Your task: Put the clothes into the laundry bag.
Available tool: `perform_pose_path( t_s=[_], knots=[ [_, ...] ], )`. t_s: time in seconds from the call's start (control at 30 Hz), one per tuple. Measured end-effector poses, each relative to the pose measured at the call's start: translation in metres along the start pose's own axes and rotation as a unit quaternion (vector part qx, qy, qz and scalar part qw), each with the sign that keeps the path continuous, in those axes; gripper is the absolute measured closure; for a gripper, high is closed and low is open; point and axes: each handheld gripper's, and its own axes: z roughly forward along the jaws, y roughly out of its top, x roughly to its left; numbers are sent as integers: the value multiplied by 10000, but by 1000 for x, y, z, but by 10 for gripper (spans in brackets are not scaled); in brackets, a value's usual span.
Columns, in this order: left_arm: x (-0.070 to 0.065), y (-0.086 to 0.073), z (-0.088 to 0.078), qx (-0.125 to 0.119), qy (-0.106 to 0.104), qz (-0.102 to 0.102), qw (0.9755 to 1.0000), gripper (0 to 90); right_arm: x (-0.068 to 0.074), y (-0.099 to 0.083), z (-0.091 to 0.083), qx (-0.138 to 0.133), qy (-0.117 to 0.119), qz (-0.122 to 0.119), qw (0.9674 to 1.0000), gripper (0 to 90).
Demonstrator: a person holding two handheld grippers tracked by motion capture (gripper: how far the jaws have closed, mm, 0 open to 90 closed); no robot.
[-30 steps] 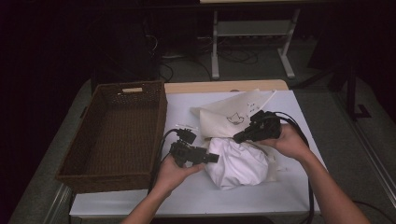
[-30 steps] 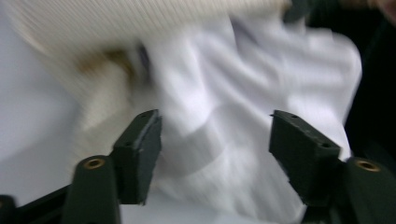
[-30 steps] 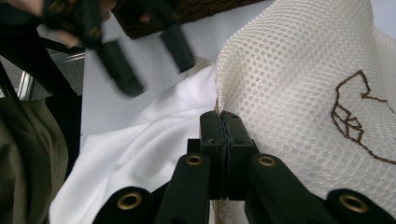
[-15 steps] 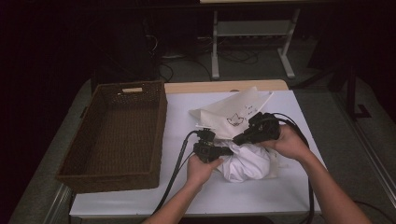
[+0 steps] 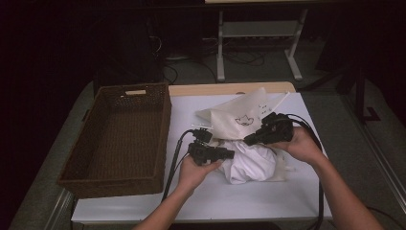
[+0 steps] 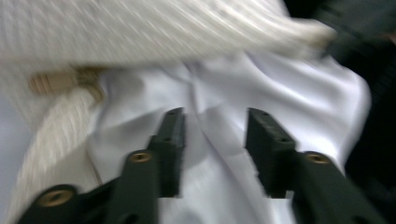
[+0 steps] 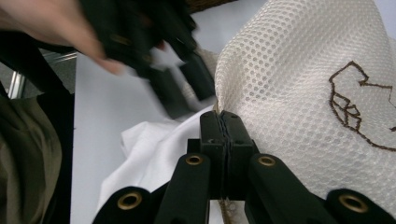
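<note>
Pinching the edge of the cream mesh bag [image 7: 299, 79], the right gripper [image 7: 226, 122] has its jaws pressed tight together w/ the bag's hem caught between them; a brown embroidered outline sits on the mesh to the right of the jaws in the right gripper view. Left gripper [image 6: 214, 140] has its jaws spread apart, nothing between them, pointing at the white cloth [image 6: 280, 93], w/ the bag's edge and a thick cream cord above the cloth in the left gripper view, blurred. In the high view the cloth [image 5: 251, 163] lies bunched on the white table [image 5: 239, 201], partly tucked under the bag [image 5: 230, 117], which lies just behind it. Left gripper [image 5: 225, 154] is at the cloth's left edge, right gripper [image 5: 251, 139] at its far edge where bag meets cloth. Left of the cloth, well apart, sits a brown wicker basket [image 5: 163, 124].
</note>
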Motion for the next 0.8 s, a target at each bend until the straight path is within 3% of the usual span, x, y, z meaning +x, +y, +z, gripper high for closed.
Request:
perform_pose_path(
  t_s=[0.03,0.07,0.1,0.2,0.23,0.33,0.37,0.4,0.43,0.47,0.5,0.57,0.67,0.7,0.8],
  knots=[
    [-4,-3,-1,156,-161,31,9997,434,-1,0,0,7,-11,28,10000,886],
    [-4,-3,-1,156,-161,31,9997,399,-1,0,0,7,-11,28,10000,886],
    [-12,-8,1,447,-238,169,9986,364,-3,0,1,20,-43,47,10000,886],
    [-17,-15,9,569,-259,216,9978,326,-4,0,2,20,-56,55,10000,886],
    [-19,-19,23,781,-121,238,9966,305,-5,0,2,21,-69,77,9999,886],
    [-15,-20,51,961,132,69,9953,288,-4,0,3,64,-75,60,9999,886],
    [-15,-19,58,904,284,97,9955,320,-4,0,3,73,-78,42,9999,886],
    [-15,-19,58,904,284,97,9955,386,-4,0,3,73,-78,42,9999,886],
    [-12,-16,67,694,462,20,9965,465,-2,-1,2,107,-109,15,9999,886],
    [-12,-16,67,694,462,20,9965,579,-2,-1,2,107,-109,15,9999,886],
    [-6,-12,70,513,468,4,9976,669,-1,-3,1,144,-145,-8,9998,886],
    [-1,-8,69,233,280,-125,9993,827,0,-6,-2,113,-152,27,9998,886],
    [-4,-8,65,94,359,12,9993,865,3,-7,-5,71,-136,-22,9999,886],
    [-10,-9,56,-44,410,176,9990,866,5,-6,-6,44,-113,-47,9999,886],
    [-13,-9,45,-149,362,234,9990,871,11,-2,-6,27,-48,-129,9999,886]
  ],
)
